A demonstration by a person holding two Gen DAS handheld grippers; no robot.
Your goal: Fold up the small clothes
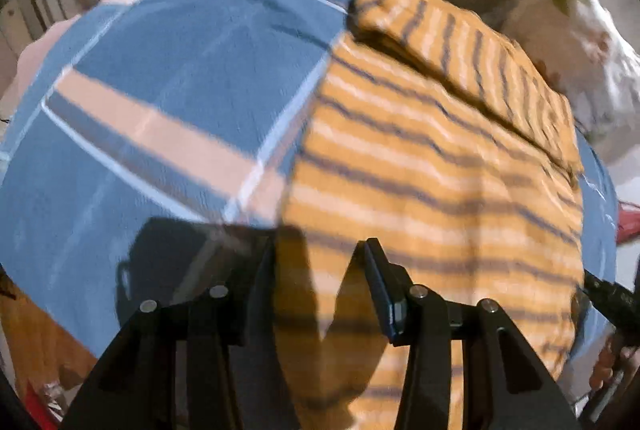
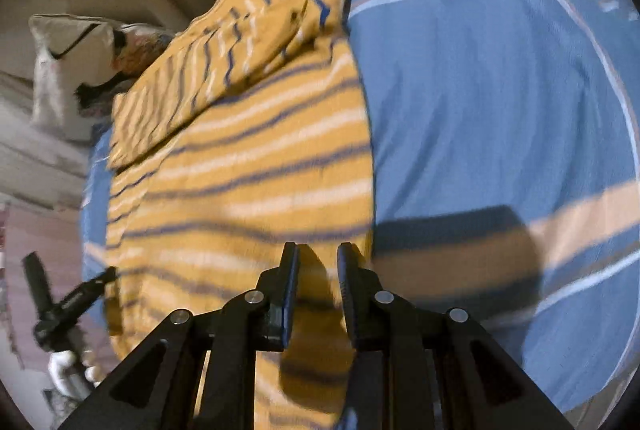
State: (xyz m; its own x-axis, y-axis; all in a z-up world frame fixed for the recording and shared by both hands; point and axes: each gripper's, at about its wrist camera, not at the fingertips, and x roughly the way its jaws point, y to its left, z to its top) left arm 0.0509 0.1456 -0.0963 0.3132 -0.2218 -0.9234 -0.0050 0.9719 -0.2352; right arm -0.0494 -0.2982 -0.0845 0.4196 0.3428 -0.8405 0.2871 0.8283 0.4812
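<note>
Bedding in blue checks, a blanket (image 1: 172, 70), carries the yellow striped garment (image 1: 420, 166) along one edge, pillows (image 2: 68, 70) beyond. Left gripper (image 1: 320, 254) gapes above it; right gripper (image 2: 318, 254) hovers slightly parted, empty.

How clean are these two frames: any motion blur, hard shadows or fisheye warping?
Left wrist view: mustard-yellow striped knit garment smeared by motion; blue checked cloth bulges from fisheye. Right wrist view: similar blur; hard gripper shadow on the cloth.

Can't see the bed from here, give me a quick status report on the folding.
Left tongs open, right tongs slightly open, both empty over the near hem. Striped yellow shirt flat on blue blanket, one sleeve folded in. Nothing blocking.
</note>
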